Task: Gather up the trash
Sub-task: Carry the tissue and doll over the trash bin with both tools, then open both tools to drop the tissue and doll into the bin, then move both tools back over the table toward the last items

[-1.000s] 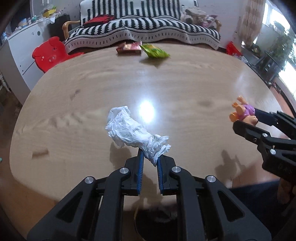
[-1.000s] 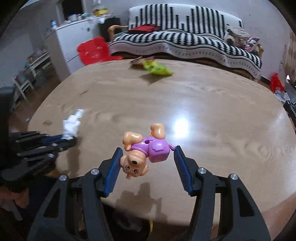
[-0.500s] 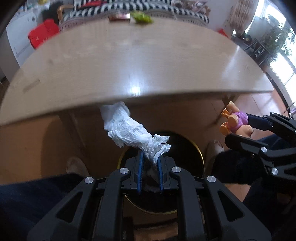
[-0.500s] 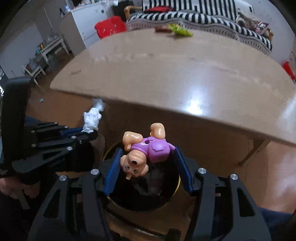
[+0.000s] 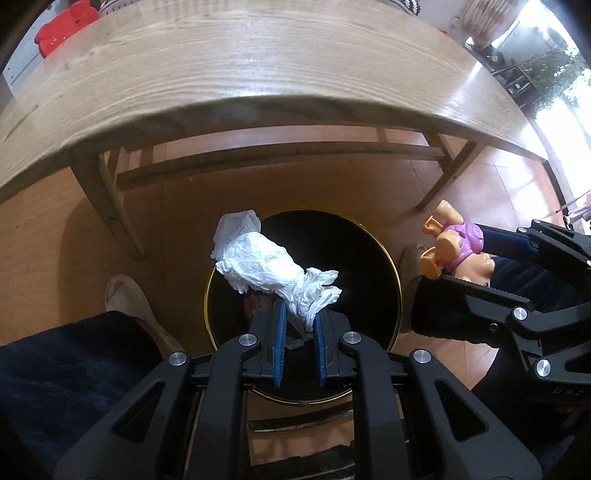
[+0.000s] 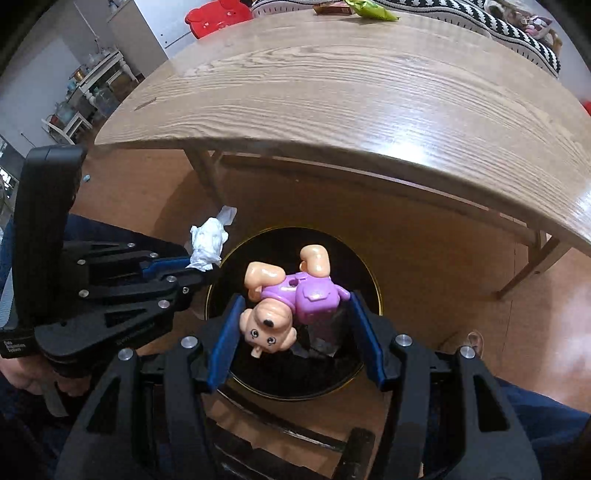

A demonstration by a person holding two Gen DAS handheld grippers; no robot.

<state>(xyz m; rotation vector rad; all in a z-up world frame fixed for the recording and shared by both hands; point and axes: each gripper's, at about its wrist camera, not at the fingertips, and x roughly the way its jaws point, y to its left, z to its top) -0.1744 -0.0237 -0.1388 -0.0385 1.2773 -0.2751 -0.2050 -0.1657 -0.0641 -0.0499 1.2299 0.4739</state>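
My left gripper [image 5: 298,317] is shut on a crumpled white tissue [image 5: 266,266] and holds it over the black gold-rimmed trash bin [image 5: 369,258] on the floor. The tissue [image 6: 208,242] also shows in the right wrist view. My right gripper [image 6: 295,314] is shut on a toy dog in a purple vest [image 6: 291,295], upside down, above the same bin [image 6: 365,273]. The toy [image 5: 452,249] shows at the right of the left wrist view.
A wooden table [image 6: 351,92] stands just beyond the bin, its legs [image 5: 107,199] on both sides. A green wrapper [image 6: 371,5] and a red packet lie at its far edge. The person's legs and a shoe [image 5: 129,299] flank the bin.
Both grippers dropped from above the tabletop to below its edge, and now hang over the bin with the tissue and the toy still held.
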